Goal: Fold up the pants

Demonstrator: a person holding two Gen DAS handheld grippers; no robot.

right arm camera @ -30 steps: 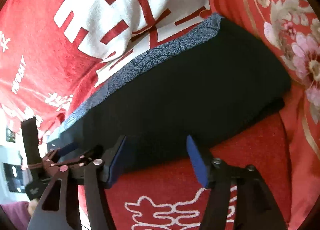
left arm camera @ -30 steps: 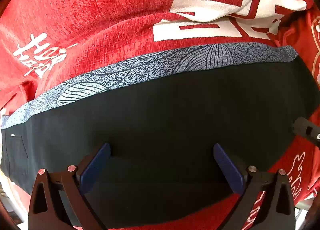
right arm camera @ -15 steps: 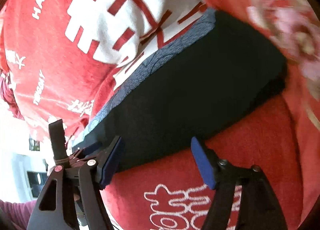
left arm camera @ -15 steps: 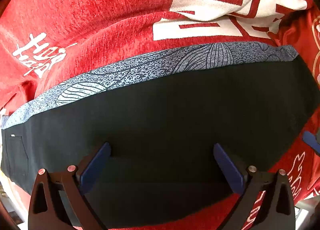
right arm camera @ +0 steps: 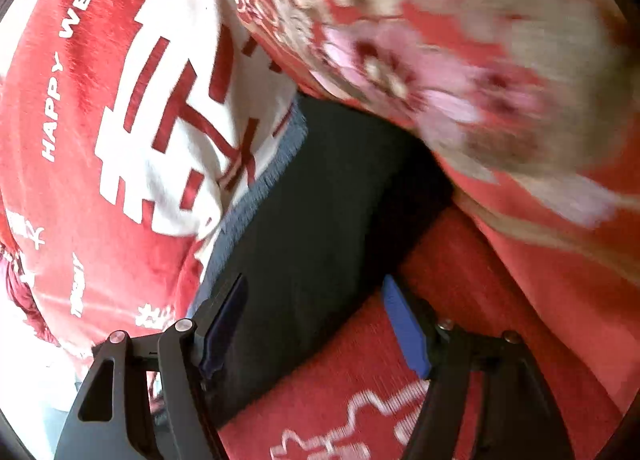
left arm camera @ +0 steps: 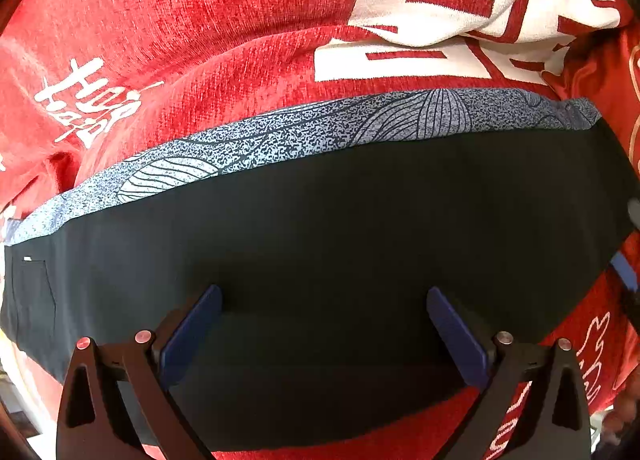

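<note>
I keep both grippers, left gripper (left arm camera: 324, 324) and right gripper (right arm camera: 314, 324), spread empty over the pants' (left arm camera: 340, 240) near edge on the red blanket (left arm camera: 220, 19), ready to pinch a fold.

1. We see a red plush blanket (left arm camera: 224, 23) filling most of both views, with a large white double-happiness sign (right arm camera: 168, 107) woven in.
2. We read "HAPPY WEDDI…" (right arm camera: 72, 43) in white along its edge, and a white script (left arm camera: 86, 99) elsewhere.
3. We see a second red cloth with pink flowers (right arm camera: 460, 71), blurred, lying over the blanket at the right.
4. Bright light washes out the lower left corner (right arm camera: 28, 372); we cannot tell what stands there.
</note>
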